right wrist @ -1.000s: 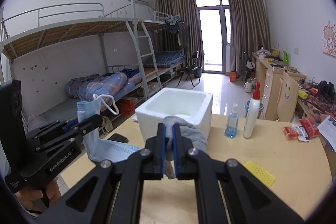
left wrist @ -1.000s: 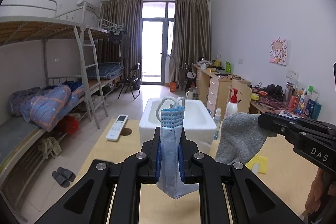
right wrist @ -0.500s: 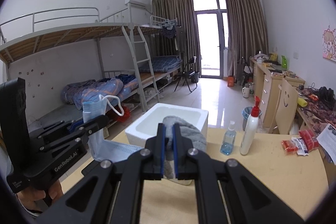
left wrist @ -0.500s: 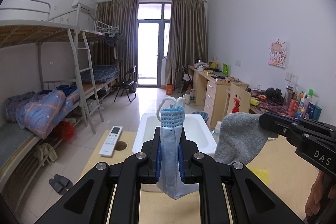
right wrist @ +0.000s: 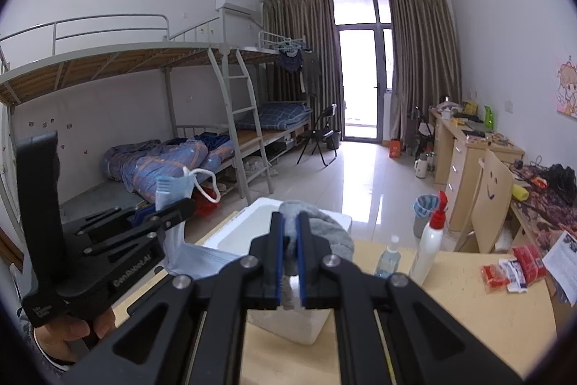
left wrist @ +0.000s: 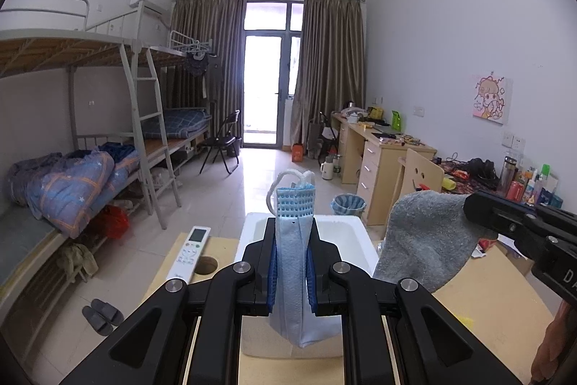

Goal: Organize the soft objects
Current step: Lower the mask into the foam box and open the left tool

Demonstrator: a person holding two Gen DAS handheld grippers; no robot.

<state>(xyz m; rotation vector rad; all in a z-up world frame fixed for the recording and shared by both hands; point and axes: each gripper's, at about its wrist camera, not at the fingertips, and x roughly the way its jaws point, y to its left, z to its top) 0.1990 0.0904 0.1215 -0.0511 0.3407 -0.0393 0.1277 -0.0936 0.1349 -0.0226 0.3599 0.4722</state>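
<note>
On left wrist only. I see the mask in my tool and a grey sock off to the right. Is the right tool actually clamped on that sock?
Observer: Yes. In the right wrist view the right tool is shut on the sock, pinched between both fingers.
Operator: What's on the table right of the box? Sock blocks it for me.
Observer: A small clear bottle of blue liquid and a white spray bottle with a red top, standing beside the white foam box.
Operator: Anything further right?
Observer: Red and white packets lie on the table near its right edge.
Operator: Mask secure from that side?
Observer: Left tool is shut on the mask; its ear loop hangs free.
</note>
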